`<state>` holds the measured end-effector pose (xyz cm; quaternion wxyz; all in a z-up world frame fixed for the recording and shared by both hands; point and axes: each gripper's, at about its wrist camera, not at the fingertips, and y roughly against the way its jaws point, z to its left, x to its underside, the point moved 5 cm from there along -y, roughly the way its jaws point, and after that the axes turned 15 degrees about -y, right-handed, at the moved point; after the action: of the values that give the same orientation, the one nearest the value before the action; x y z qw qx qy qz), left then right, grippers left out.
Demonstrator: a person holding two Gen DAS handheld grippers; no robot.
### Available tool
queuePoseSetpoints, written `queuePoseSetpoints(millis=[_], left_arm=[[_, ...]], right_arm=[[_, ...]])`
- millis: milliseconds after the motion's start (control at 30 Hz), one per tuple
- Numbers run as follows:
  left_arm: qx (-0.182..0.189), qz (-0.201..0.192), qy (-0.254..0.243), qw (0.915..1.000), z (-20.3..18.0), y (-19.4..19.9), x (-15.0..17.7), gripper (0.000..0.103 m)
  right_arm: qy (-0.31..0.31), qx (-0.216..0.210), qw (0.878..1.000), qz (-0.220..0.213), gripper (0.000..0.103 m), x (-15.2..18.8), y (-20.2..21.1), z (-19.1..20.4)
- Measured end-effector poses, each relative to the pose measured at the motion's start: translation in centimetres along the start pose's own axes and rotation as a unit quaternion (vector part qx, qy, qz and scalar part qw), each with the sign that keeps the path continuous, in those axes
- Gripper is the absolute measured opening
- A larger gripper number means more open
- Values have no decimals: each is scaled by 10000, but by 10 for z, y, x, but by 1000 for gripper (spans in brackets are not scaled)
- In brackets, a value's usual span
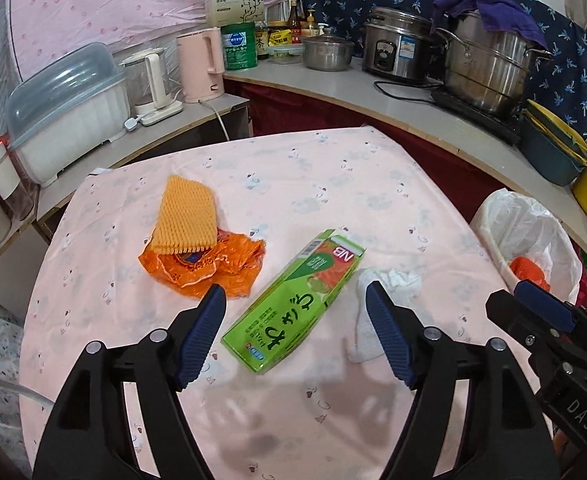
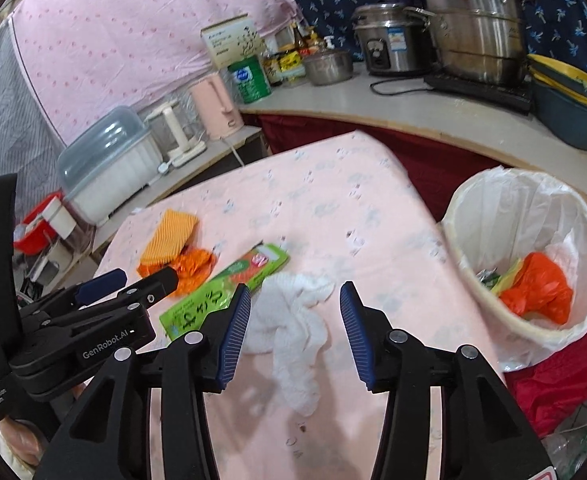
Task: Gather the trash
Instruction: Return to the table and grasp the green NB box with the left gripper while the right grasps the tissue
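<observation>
Lying on the pink-clothed desk, from left to right, are a yellow-orange foam net sleeve overlapping a crumpled orange foil wrapper, then a flat green cardboard carton, then a crumpled white paper towel touching the carton's right edge. Past the desk's right edge stands a round waste bin lined with a white plastic bag, with an orange plastic bag and other scraps inside. The left hand-held gripper hangs above the green carton, its jaws spread wide to either side and holding nothing. The right hand-held gripper hangs over the white towel, jaws apart and empty.
</observation>
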<state>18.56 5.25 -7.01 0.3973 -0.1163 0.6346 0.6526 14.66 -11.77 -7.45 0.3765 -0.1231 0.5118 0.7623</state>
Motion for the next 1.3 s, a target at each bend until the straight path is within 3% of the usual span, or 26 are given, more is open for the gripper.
queuePoseSetpoints(millis=[367, 600, 1067, 1233, 1300], left_arm=[[-16, 393, -189, 9990, 11, -32, 38, 77], [18, 494, -331, 9982, 11, -54, 43, 83], [174, 728, -330, 9966, 11, -96, 40, 83], [256, 785, -290, 9962, 6, -102, 38, 73], [277, 789, -284, 9961, 5, -102, 36, 60]], right_arm=[[119, 274, 9980, 552, 46, 37, -51, 3], [91, 400, 9966, 719, 46, 43, -74, -2], [199, 491, 9959, 734, 46, 38, -97, -3], [234, 508, 9960, 698, 40, 37, -98, -4], [186, 501, 9961, 707, 31, 35, -98, -6]])
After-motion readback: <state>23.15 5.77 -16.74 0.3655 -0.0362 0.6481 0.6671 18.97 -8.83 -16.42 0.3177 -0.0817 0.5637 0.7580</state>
